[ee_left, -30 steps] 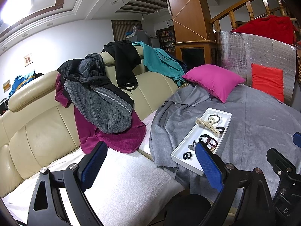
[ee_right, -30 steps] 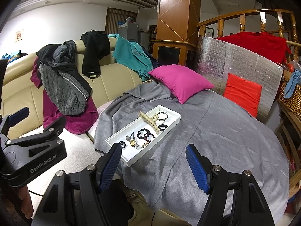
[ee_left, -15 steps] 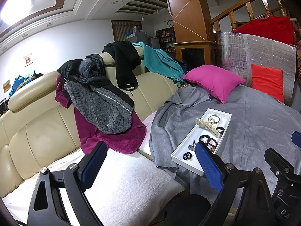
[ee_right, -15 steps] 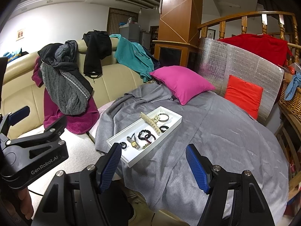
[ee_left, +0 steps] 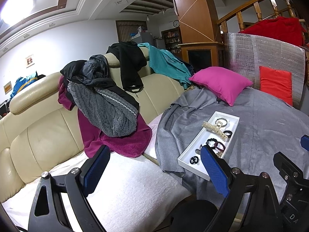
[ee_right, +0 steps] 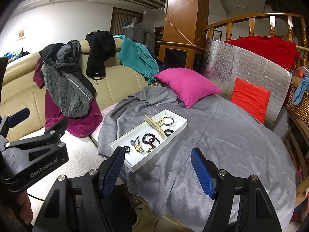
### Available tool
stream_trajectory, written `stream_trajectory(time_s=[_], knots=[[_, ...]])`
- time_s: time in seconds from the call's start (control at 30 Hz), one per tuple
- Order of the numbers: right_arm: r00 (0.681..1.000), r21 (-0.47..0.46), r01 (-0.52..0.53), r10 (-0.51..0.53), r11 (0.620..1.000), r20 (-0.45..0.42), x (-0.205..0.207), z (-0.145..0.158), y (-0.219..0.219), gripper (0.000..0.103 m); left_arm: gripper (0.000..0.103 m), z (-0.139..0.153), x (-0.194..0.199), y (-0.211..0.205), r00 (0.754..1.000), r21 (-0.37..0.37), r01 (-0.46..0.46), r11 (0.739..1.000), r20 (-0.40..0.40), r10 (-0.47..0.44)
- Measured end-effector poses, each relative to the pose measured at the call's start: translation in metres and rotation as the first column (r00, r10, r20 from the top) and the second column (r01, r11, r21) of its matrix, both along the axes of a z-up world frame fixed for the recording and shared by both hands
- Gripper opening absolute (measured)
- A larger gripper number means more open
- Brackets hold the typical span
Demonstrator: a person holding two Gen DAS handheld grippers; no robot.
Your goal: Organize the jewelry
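Note:
A white tray [ee_right: 179, 126] lies on the grey cloth [ee_right: 222, 145]. In it are a cream hair claw [ee_right: 155, 126], a bangle [ee_right: 169, 120], black hair ties [ee_right: 148, 136], a gold watch [ee_right: 137, 147] and a black earring pair [ee_right: 126, 149]. The tray also shows in the left wrist view [ee_left: 230, 118], with the claw [ee_left: 213, 129]. My right gripper [ee_right: 157, 171] is open and empty, short of the tray's near end. My left gripper [ee_left: 154, 171] is open and empty, left of the tray over the white towel [ee_left: 135, 183].
A cream leather sofa [ee_left: 38, 131] carries piled clothes [ee_left: 104, 104] and a magenta blanket. A pink cushion [ee_right: 187, 85] and a red cushion [ee_right: 249, 98] lie behind the tray. A silver foil panel [ee_right: 241, 63] stands at the back. A wicker basket [ee_right: 299, 106] is at right.
Both views have shifted very slightly; the tray sits a touch closer in the right wrist view. Both grippers stay open and empty.

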State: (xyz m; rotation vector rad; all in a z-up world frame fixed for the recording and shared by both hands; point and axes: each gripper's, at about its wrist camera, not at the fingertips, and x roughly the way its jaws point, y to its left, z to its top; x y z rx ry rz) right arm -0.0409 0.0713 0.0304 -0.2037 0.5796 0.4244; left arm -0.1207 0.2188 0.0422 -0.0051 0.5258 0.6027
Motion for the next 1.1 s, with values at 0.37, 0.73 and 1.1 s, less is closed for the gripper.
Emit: stream_trajectory(time_s=[0.37,0.73,1.1], knots=[[1.0,-0.002,0.001,-0.001,1.0,0.0,0.0013,-0.001,-0.0018,0.075,0.094,-0.0028,0.0003,0.0031,1.0,0.0,-0.007,1.0,-0.001,0.007],[1.0,0.0,0.002,-0.002,1.0,-0.002,0.0019,-0.0026,-0.0032,0.075,0.094,-0.0053,-0.001,0.0046,1.0,-0.001,-0.005,1.0,-0.002,0.005],[1.0,-0.008,0.001,-0.001,1.0,-0.003,0.0012,-0.0063,-0.0013,0.075,0.094,-0.0066,-0.0017,0.006,1.0,-0.008,-0.011,1.0,-0.001,0.011]])
